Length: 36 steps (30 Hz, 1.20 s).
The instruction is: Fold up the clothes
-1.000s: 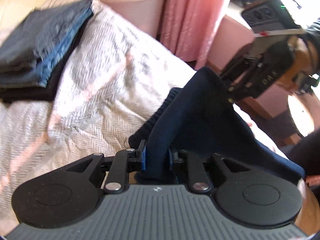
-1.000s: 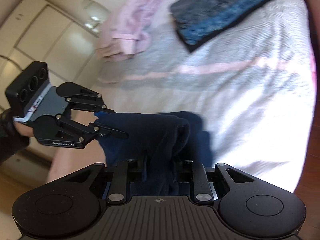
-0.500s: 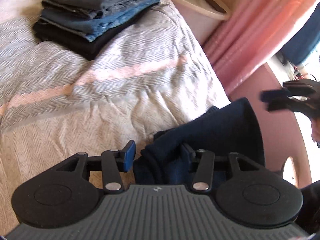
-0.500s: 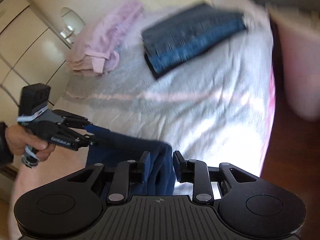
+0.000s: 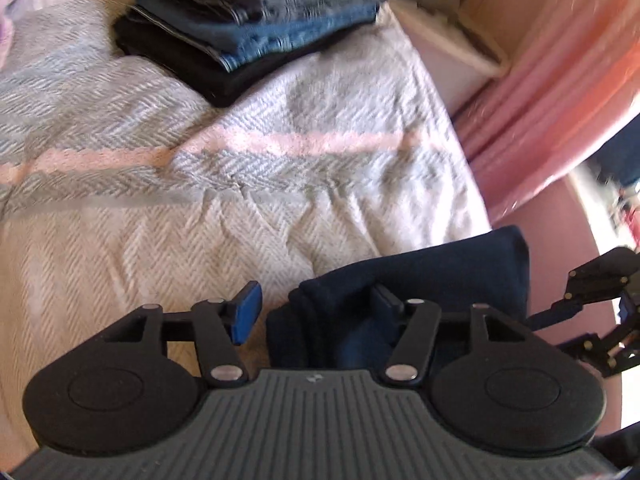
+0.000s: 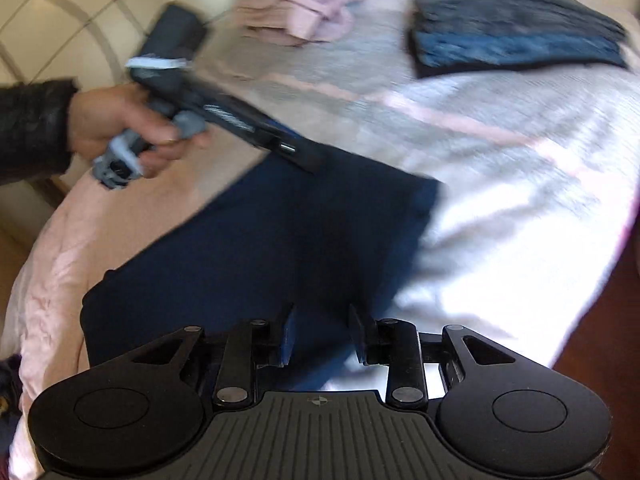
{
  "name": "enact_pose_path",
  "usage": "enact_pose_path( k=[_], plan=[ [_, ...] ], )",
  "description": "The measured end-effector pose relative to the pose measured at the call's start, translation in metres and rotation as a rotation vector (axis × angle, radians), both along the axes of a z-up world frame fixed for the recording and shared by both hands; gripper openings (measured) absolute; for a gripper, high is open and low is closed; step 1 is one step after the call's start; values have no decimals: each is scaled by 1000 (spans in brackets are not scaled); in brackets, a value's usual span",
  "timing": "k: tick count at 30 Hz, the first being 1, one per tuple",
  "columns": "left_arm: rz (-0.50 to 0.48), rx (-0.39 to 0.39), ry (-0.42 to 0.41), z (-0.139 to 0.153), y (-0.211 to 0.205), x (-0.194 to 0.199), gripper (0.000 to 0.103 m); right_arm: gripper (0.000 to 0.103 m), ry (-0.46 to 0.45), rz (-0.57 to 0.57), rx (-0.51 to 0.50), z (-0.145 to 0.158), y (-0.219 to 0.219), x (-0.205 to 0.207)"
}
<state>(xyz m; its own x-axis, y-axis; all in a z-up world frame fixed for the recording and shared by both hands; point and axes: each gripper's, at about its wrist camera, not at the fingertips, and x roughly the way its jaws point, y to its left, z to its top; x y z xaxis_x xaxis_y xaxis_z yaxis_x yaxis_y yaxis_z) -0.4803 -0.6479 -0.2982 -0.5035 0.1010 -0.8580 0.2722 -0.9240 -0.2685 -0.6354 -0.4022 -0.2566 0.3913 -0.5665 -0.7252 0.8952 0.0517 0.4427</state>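
Note:
A dark navy garment (image 6: 288,240) lies on the bed near its front edge; it also shows in the left wrist view (image 5: 420,284). My left gripper (image 5: 316,312) is open, with a fold of the garment lying between its fingers by the right finger. In the right wrist view the left gripper (image 6: 296,152) sits at the garment's far edge. My right gripper (image 6: 320,334) is open, just above the garment's near part.
A stack of folded jeans and dark clothes (image 5: 256,28) sits at the far side of the herringbone bedspread (image 5: 200,200). Pink clothes (image 6: 316,8) lie in a heap at the back. A pink curtain (image 5: 540,100) hangs beside the bed.
Both grippers were shut on the navy garment and held it up; now both have opened and the garment lies spread on the bed.

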Motion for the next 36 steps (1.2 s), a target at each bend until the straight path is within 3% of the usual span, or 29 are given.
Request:
enact_pose_path(
  k=[6, 9, 10, 12, 16, 19, 21, 22, 23, 28, 36],
  plan=[
    [36, -85, 64, 68, 28, 81, 49, 35, -36, -94, -1, 33, 45, 14],
    [13, -136, 62, 86, 69, 136, 52, 44, -62, -105, -25, 48, 68, 47],
    [-4, -155, 49, 86, 86, 153, 53, 51, -65, -112, -27, 50, 77, 61],
    [-26, -186, 14, 83, 121, 189, 53, 56, -77, -129, -19, 50, 99, 88],
    [-58, -219, -58, 54, 177, 240, 55, 57, -59, -137, 10, 47, 138, 134],
    [-29, -238, -61, 30, 190, 252, 51, 57, -30, -152, 18, 44, 160, 158],
    [-11, -227, -59, 19, 187, 250, 39, 57, -19, -175, 34, 39, 168, 168],
    [-13, -222, -58, 14, 186, 248, 26, 57, -17, -185, 40, 36, 170, 171],
    [-39, -233, -58, 13, 186, 247, 19, 57, -15, -194, 47, 33, 170, 171],
    [-112, -268, -34, 15, 178, 245, 14, 57, 83, -194, 69, 23, 165, 184],
    [-149, -242, -31, 18, 160, 235, 13, 55, 172, -200, -2, 10, 131, 205]
  ],
)
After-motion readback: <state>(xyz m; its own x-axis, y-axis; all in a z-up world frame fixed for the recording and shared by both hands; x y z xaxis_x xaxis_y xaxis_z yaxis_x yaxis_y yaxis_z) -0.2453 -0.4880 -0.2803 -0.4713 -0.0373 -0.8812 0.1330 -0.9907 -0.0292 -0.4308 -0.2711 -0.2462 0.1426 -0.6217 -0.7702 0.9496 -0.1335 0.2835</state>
